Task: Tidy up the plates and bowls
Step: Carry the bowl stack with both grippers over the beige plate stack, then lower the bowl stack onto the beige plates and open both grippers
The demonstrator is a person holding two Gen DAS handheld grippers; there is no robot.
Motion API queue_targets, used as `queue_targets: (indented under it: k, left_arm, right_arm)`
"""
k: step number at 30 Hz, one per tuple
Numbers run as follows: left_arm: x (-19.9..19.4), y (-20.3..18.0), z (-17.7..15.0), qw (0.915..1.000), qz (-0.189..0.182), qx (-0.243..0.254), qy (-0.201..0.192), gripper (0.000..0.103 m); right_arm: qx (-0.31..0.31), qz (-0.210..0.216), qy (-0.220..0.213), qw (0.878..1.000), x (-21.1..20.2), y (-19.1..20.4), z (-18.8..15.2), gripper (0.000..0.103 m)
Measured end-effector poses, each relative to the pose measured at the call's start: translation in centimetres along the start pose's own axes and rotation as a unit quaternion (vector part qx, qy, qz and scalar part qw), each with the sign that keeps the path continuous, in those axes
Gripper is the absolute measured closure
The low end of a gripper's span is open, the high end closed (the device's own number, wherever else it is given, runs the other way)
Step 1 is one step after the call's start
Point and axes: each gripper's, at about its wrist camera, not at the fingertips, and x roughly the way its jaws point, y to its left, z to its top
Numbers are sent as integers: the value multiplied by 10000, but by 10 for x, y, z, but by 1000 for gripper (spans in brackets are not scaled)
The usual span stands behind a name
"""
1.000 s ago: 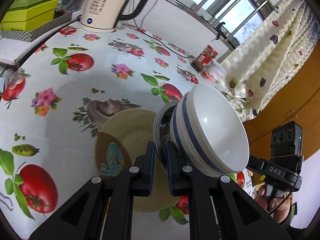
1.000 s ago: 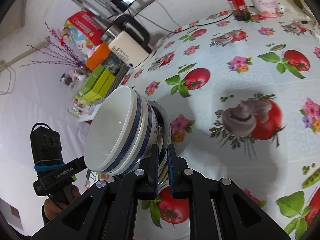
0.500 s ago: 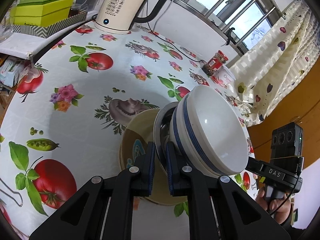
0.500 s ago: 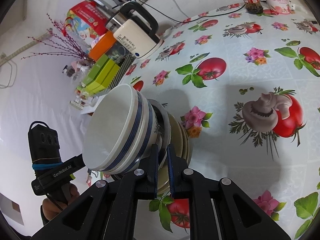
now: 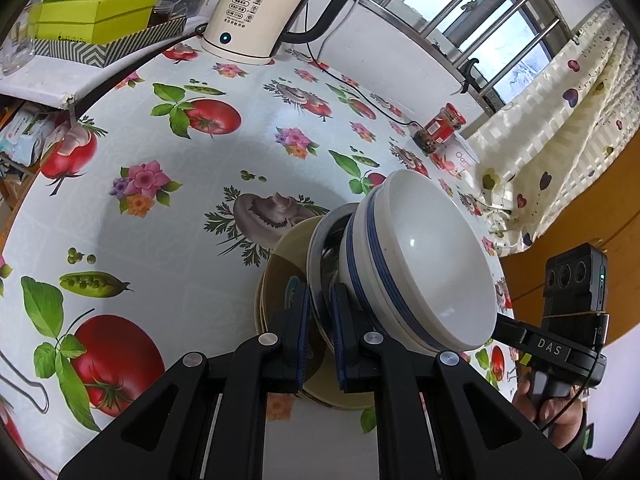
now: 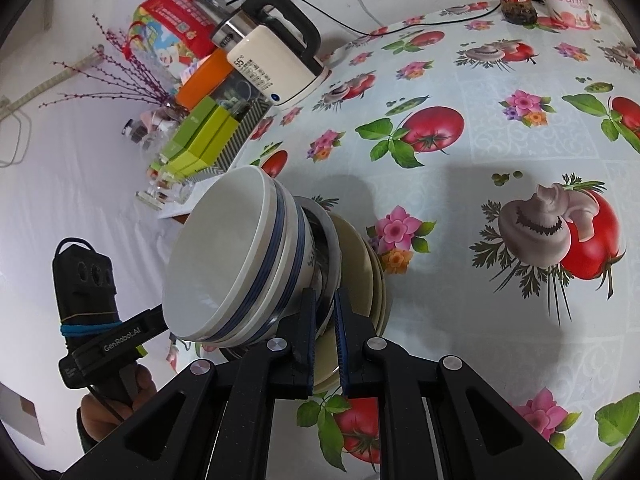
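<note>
- Left gripper (image 5: pixel 320 312): jaws pinching the rim of the steel plate (image 5: pixel 317 240), seen edge-on between the two pads.
- Right gripper (image 6: pixel 323 312): jaws likewise clamped on the opposite rim of the same steel plate (image 6: pixel 331 248); each gripper appears in the other's view, with a hand (image 6: pixel 108 404) on its handle.
- Load carried on the steel plate: two nested white bowls (image 5: pixel 420 264) with blue bands, the mouth of the upper one open and empty. In both views the stack looks tilted; how much of this is lens distortion cannot be told.
- Beneath the load: a pile of beige plates (image 5: pixel 280 276) resting on the table (image 5: pixel 180 208), which is covered with a cloth printed in tomatoes, mushrooms and flowers. The steel plate sits directly over this pile; whether it already touches the top beige plate or hangs just above it cannot be told.
- Surroundings, well apart from the stack: an electric kettle (image 5: pixel 256 4), green boxes (image 5: pixel 100 4), a red-lidded jar (image 5: pixel 440 128) and a white tub (image 5: pixel 460 156).
- Progress, as a judgement: gathering appears nearly complete, since bowls, steel plate and beige plates now form one column and no loose dish shows elsewhere on the table.
- Remaining, as a judgement: seat the steel plate level on the pile, then release both rims without disturbing the bowls.
</note>
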Motion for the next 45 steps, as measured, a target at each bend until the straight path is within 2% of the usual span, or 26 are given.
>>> queue_targets:
  k: [13, 17, 19, 23, 37, 45]
  left_arm:
    - [0, 2, 0, 9999, -52, -115, -5, 92]
    - [-2, 1, -2, 9999, 3, -102, -50, 91]
    - [-4, 1, -3, 9999, 41, -97, -86, 91]
    - [-9, -2, -5, 9997, 157, -55, -172, 91]
    - [-33, -21, -18, 9960, 685, 250, -518, 91]
    - [-41, -38, -27, 9923, 884, 584, -641, 90]
  right_arm:
    - [-15, 9, -7, 10000, -7, -2, 0, 90]
    - [-35, -39, -43, 10000, -12, -2, -2, 87]
    - [-69, -72, -64, 9999, -14, -1, -3, 84]
    - [-138, -124, -108, 9998, -18, 1, -7, 72]
    - [-772, -430, -315, 9956, -33, 26, -19, 57]
    - [-1269, -684, -415, 9887, -41, 45, -31, 44]
